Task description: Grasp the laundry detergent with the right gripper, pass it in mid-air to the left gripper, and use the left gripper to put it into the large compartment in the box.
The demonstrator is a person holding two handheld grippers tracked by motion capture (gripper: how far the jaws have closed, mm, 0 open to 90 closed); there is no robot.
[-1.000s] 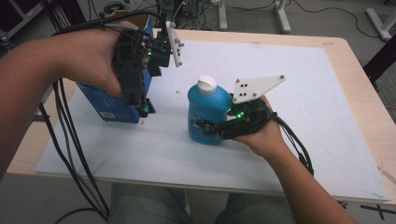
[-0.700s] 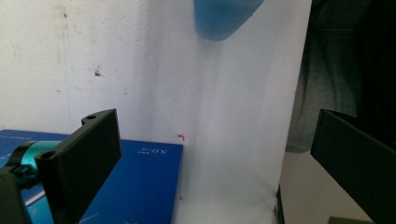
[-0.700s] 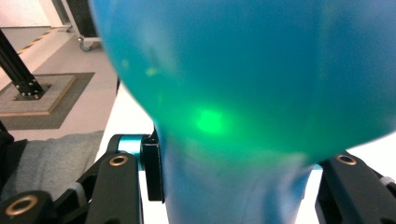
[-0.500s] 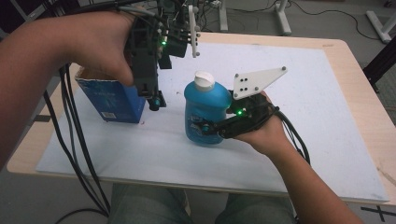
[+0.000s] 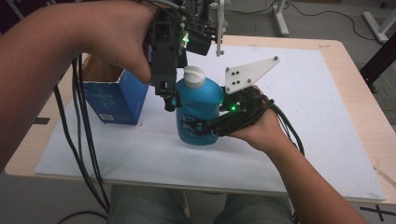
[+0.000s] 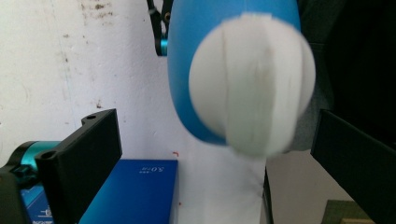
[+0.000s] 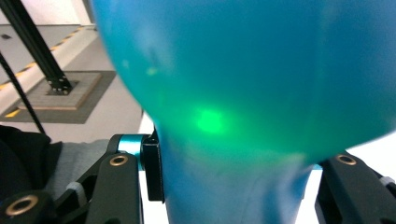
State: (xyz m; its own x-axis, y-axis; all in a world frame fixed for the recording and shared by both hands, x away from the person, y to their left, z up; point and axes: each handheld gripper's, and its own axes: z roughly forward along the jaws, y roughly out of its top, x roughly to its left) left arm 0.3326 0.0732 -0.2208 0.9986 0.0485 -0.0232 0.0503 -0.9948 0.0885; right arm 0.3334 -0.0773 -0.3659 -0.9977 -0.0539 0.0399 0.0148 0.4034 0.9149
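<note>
The blue bottle [image 5: 198,109] stands upright near the centre of the white mat [image 5: 327,121], white cap [image 5: 194,76] on top. The right gripper [image 5: 205,127] comes in from four o'clock, jaws clamped against the bottle's lower body. The left gripper [image 5: 169,95] hangs just beside the cap at ten o'clock, pointing down; its jaws stand wide apart, holding nothing, the cap seen between them. A blue box [image 5: 114,95] sits at nine o'clock of the bottle.
</note>
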